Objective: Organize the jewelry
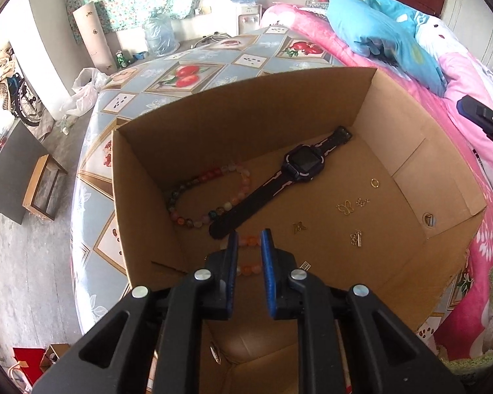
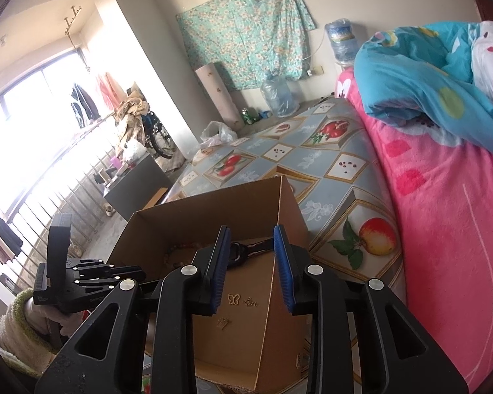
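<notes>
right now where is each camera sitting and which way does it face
Left wrist: on the left gripper, above the cardboard box, looking down at the watch, bead bracelet and gold charms; jaws open, right gripper at the edge.
Right wrist: on the right gripper, at the box's near corner, facing the window; jaws open, left gripper and a gloved hand show.
Shared: box, watch, butterfly charm.

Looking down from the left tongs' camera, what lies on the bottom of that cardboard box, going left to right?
Bead bracelet → black watch → small gold bow charm → gold butterfly charm → gold ring.
</notes>
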`<state>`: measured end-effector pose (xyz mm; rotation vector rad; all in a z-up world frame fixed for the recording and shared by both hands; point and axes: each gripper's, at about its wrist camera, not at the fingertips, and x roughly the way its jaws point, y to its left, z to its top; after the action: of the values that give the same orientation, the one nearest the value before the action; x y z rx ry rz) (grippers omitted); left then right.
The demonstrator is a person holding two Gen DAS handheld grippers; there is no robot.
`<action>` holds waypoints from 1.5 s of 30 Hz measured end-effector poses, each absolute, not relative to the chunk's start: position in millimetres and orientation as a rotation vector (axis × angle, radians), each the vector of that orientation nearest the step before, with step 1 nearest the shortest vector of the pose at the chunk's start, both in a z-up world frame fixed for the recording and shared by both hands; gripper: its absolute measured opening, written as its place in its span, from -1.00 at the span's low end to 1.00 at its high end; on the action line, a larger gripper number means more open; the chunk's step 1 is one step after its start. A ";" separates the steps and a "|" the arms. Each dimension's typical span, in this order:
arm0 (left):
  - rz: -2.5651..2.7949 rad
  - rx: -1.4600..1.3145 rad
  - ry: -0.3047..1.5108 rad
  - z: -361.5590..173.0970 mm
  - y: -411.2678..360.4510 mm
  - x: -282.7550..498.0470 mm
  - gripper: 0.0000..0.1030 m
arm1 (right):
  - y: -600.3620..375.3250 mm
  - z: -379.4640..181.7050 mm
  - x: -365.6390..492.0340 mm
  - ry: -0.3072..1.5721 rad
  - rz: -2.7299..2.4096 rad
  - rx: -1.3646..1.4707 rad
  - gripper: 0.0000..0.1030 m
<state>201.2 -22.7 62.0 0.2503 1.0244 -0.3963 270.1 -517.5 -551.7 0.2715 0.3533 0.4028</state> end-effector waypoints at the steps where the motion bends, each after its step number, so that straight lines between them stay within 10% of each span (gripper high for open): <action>1: -0.390 0.236 1.011 65.6 -19.7 199.3 -0.70 | -517.8 -551.6 270.2 0.352 0.400 0.270 -0.45; 13: -0.257 -0.068 0.898 94.8 55.7 173.2 0.16 | -536.3 -573.5 271.4 0.443 0.343 0.356 -0.16; 45: -0.300 -0.263 1.081 30.4 56.6 164.5 0.36 | -503.2 -618.0 267.7 0.711 0.310 0.468 -0.42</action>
<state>164.5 56.6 30.4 -0.2633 1.0807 -0.3002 267.7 -503.2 -618.0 0.4685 0.7115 0.3099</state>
